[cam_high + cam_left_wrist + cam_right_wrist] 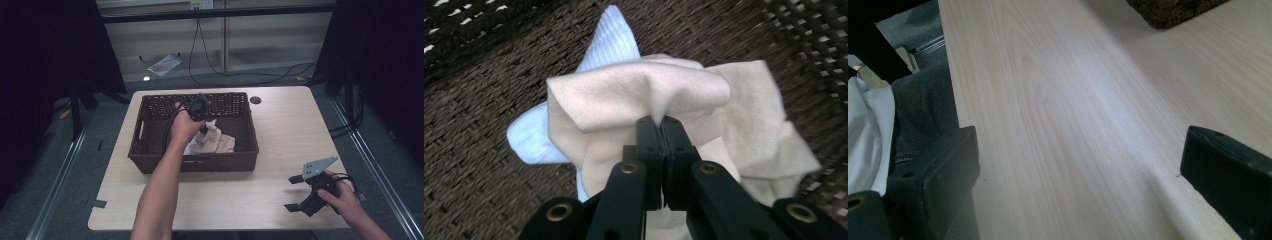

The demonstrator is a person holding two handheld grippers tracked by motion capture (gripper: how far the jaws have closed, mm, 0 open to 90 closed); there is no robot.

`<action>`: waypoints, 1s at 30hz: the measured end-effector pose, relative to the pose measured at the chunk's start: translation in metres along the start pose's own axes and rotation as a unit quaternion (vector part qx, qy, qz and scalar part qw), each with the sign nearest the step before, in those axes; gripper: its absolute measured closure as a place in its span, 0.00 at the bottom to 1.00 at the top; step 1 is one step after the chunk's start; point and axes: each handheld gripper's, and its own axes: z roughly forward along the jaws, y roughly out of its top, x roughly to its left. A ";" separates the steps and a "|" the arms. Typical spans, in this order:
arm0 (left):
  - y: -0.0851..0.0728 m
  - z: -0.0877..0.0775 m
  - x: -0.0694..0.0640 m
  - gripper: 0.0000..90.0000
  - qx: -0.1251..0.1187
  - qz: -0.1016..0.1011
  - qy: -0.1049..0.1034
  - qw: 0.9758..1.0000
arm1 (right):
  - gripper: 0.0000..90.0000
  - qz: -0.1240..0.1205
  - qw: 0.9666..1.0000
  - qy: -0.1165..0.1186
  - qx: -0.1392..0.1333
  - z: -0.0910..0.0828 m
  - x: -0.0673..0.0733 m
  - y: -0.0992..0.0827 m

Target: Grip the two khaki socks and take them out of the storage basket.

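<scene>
A dark wicker basket (195, 163) stands at the middle of the pale wooden table (290, 125). Inside it lies a beige cloth (221, 143) over a white ribbed cloth (192, 148). My left gripper (204, 129) reaches down into the basket. In the left gripper view its jaws (663, 124) are shut on a raised fold of the beige cloth (624, 92), and the white cloth (608, 45) pokes out beneath. My right gripper (293, 193) hovers low over the table's near right corner, jaws wide open (1078, 170) with nothing between them.
A black round hole (256, 100) sits in the table behind the basket. The basket's corner (1173, 12) shows far ahead in the right gripper view, and the person's lap (923, 105) lies past the table edge. Cables (240, 75) trail on the floor beyond.
</scene>
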 end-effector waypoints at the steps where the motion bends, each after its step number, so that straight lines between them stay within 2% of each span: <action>1: 0.000 0.000 0.000 0.98 0.000 0.000 0.000 1.000 | 0.03 0.000 1.000 0.000 0.000 0.000 0.000 0.000; 2: 0.000 -0.007 0.000 0.98 -0.005 -0.007 -0.004 1.000 | 0.03 0.000 1.000 0.000 0.000 0.000 0.000 0.000; 6: 0.000 -0.025 -0.001 0.98 -0.006 -0.009 -0.021 1.000 | 0.03 0.000 1.000 -0.001 0.000 0.000 0.000 0.000; 8: 0.000 -0.034 -0.001 0.98 -0.014 -0.006 -0.026 1.000 | 0.03 0.000 1.000 -0.001 0.001 0.000 0.000 0.000; 13: -0.001 -0.049 -0.003 0.98 -0.014 -0.005 -0.035 0.999 | 0.03 0.000 1.000 -0.001 0.001 0.000 0.000 0.000; 14: -0.002 -0.057 -0.004 0.98 -0.016 -0.001 -0.042 0.999 | 0.03 0.000 1.000 0.000 -0.001 0.000 0.000 0.000; 16: -0.003 -0.062 -0.004 0.98 -0.016 0.000 -0.048 0.999 | 0.03 0.000 1.000 -0.002 0.000 0.000 0.000 0.000; 17: -0.003 -0.069 -0.006 0.98 -0.011 0.003 -0.045 0.999 | 0.03 0.001 1.000 -0.002 0.000 0.000 0.000 0.000; 25: -0.008 -0.093 -0.013 0.98 -0.013 0.008 -0.062 0.998 | 0.03 0.000 1.000 -0.004 0.000 -0.001 0.000 0.000; 28: -0.010 -0.101 -0.017 0.98 -0.011 0.017 -0.069 0.997 | 0.03 0.000 1.000 -0.004 0.000 0.000 0.000 0.000; 30: -0.011 -0.103 -0.019 0.98 -0.012 0.017 -0.073 0.997 | 0.03 0.000 1.000 -0.003 0.000 0.000 0.000 0.000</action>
